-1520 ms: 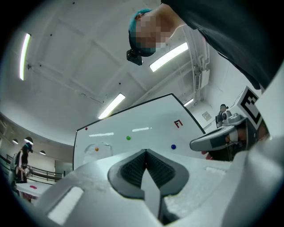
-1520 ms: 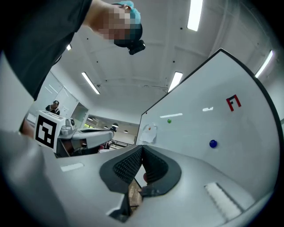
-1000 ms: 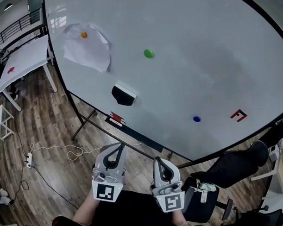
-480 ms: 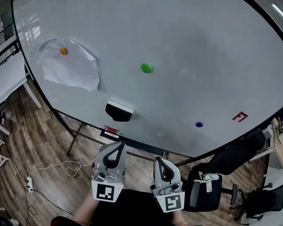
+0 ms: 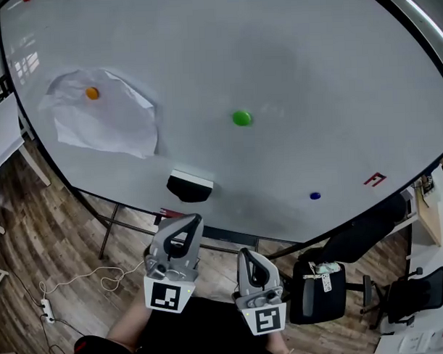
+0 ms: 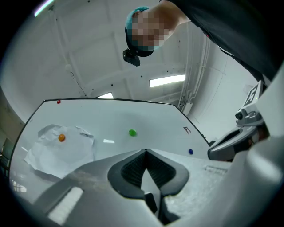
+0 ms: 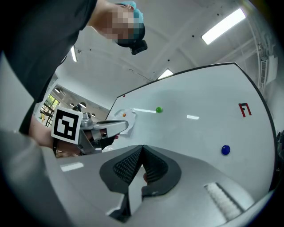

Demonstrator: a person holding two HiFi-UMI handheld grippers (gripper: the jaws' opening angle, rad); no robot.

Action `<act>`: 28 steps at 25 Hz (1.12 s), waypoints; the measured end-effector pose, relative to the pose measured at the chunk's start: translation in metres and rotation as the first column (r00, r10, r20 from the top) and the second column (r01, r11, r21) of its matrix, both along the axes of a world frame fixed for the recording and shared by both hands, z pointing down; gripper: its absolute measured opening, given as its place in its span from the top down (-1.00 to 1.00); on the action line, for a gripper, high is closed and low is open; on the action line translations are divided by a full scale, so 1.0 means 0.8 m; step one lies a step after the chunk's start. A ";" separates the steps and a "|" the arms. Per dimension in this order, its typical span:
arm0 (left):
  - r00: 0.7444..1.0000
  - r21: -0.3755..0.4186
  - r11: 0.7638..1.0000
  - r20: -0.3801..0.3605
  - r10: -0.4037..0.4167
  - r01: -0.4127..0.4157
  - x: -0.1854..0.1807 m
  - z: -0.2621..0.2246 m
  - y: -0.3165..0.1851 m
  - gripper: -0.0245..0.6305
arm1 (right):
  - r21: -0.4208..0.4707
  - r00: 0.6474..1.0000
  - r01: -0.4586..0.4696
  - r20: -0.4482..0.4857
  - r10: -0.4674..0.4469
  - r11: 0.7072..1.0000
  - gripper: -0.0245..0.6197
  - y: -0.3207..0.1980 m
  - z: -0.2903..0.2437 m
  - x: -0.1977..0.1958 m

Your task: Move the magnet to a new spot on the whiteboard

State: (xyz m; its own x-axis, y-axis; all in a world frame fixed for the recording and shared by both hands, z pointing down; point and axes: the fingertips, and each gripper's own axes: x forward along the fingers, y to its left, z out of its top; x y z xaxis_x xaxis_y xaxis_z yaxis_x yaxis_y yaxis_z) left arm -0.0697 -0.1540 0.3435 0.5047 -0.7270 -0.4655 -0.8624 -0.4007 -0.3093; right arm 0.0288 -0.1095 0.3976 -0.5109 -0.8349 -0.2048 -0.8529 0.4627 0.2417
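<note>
Risk lies in choice: left tongs [image 6: 145, 155] and right tongs [image 7: 141, 150], both pressed together and empty, hang below the whiteboard [image 5: 312, 75]. The green magnet [image 5: 242, 118] sits mid-board, but lifting the orange magnet [image 5: 92, 93] instead would likely drop its paper sheet [image 5: 104, 126].

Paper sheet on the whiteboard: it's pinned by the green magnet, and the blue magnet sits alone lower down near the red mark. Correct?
Not quite. The paper sheet is pinned by the orange magnet, not the green one. The green magnet sits alone on bare whiteboard, to the sheet's right. The head view shows this. The blue magnet does sit alone lower down near the red mark.
</note>
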 end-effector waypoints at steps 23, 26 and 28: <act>1.000 0.026 0.999 0.003 0.022 -0.022 0.023 -0.067 -0.082 0.92 | -0.059 0.994 -0.110 0.017 0.111 0.992 0.92 -0.038 0.023 0.014; 1.000 0.031 0.999 0.004 0.012 -0.012 0.022 -0.077 -0.090 0.92 | -0.050 0.993 -0.112 0.028 0.113 0.992 0.92 -0.044 0.020 0.015; 1.000 0.045 0.999 0.001 0.003 -0.003 0.022 -0.085 -0.095 0.92 | -0.051 0.993 -0.112 0.027 0.113 0.992 0.92 -0.048 0.020 0.016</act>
